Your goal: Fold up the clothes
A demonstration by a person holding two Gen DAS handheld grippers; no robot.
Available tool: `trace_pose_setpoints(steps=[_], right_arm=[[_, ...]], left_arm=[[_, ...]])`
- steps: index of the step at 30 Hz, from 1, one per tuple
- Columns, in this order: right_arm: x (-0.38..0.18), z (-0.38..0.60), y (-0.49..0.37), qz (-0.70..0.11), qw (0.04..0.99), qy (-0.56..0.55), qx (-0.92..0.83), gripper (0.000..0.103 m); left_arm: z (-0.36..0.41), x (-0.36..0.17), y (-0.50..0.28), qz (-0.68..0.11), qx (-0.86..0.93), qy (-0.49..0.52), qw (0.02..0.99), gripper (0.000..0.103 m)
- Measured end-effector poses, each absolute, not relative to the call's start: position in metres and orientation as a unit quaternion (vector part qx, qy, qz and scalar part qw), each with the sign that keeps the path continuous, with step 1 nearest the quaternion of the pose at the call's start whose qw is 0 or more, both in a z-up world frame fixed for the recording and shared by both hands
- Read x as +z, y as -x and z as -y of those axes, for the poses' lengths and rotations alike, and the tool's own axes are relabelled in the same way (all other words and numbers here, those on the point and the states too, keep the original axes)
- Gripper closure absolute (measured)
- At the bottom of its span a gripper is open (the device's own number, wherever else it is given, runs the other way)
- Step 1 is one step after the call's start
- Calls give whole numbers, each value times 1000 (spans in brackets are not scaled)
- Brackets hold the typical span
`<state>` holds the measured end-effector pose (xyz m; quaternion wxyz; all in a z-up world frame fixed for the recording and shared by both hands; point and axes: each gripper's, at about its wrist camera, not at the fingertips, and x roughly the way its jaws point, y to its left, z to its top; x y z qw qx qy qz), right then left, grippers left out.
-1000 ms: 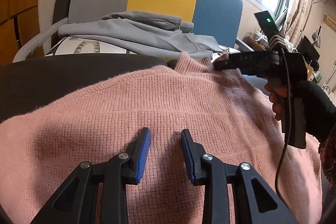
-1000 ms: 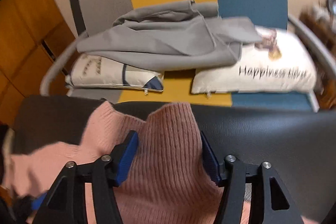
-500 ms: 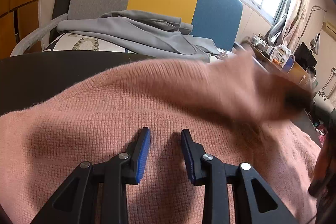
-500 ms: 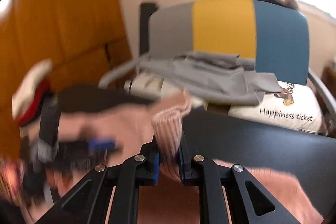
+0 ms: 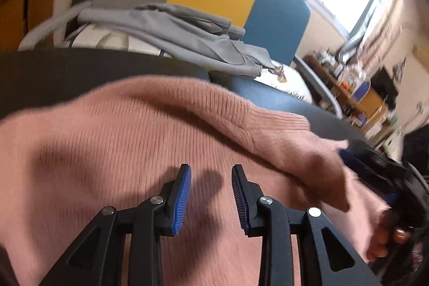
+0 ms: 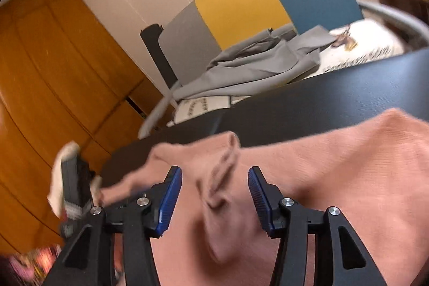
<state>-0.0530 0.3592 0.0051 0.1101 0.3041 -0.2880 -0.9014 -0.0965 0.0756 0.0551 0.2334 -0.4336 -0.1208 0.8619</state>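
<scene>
Over the black table (image 6: 348,87), the right gripper (image 6: 214,195) tilts downward, opening above the pink sweater (image 6: 335,165).

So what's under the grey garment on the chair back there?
The grey garment lies on white printed cushions on the chair. Its folds hide most of the left cushion and the seat beneath.

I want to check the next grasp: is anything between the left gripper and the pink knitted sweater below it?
Nothing visible is. The left gripper hangs directly over the pink knitted sweater, its blue pads apart with only sweater fabric showing behind the gap. The sleeve folded across lies further right, near the right gripper, not under the left pads.
</scene>
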Motion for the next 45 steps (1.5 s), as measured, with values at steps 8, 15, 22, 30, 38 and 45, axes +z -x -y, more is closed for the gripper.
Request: trace_pose_setpoints(steps=[8,15,22,30,38,45], right_arm=[[-4,-278,85,170,234,-381,-878,49],[-19,-295,0,192,210,-391,-875,48],[-35,-391,-17,401,72,-347,-845,48],[-42,-384,36,355,46,-386,-850,97],[-33,-384,47,249,1,-370,-895,96],[-39,-413,26,380,30,-350,-855,62]], left_arm=[[-18,44,75,210,846,443,207,71],[-2,35,82,282,815,460,213,69],[-49,40,106,277,781,501,249,66],[-113,39,119,164,787,526,278,96],[-117,45,117,37,844,452,285,96],[-84,44,116,187,805,468,312,80]])
